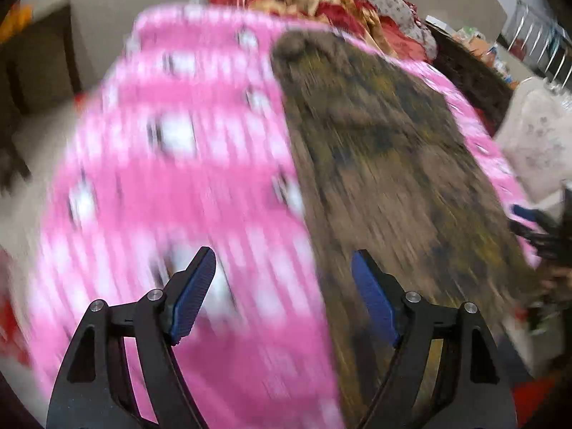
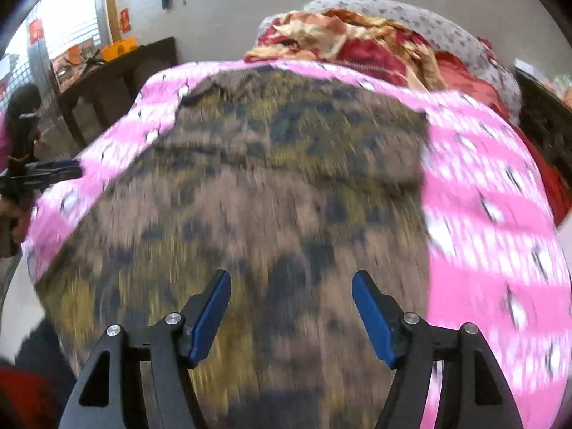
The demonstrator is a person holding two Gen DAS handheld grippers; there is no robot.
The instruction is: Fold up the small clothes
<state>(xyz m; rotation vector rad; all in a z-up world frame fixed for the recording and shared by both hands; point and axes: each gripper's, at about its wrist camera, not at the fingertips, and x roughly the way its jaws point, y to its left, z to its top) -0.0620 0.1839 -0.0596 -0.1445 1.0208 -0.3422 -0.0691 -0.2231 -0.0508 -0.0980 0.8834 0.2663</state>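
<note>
A brown and olive patterned garment point(image 2: 271, 186) lies spread flat on a pink sheet with white figures point(image 2: 482, 214). Both views are blurred by motion. My right gripper point(image 2: 291, 273) hovers over the near part of the garment, open, with nothing between its blue pads. My left gripper point(image 1: 283, 254) is open too and holds nothing; it hangs over the garment's left edge point(image 1: 296, 186), where the cloth meets the pink sheet point(image 1: 171, 178). The garment point(image 1: 386, 150) fills the right half of the left wrist view. Each gripper shows at the other view's side: the left point(image 2: 46, 173), the right point(image 1: 536, 228).
A heap of red and gold cloth point(image 2: 357, 39) and a grey flowered cushion point(image 2: 447, 25) lie at the far end of the sheet. A dark wooden table point(image 2: 118, 71) stands beyond the far left corner. A dark cabinet point(image 1: 475, 71) and a white covered seat point(image 1: 536, 136) stand to the right.
</note>
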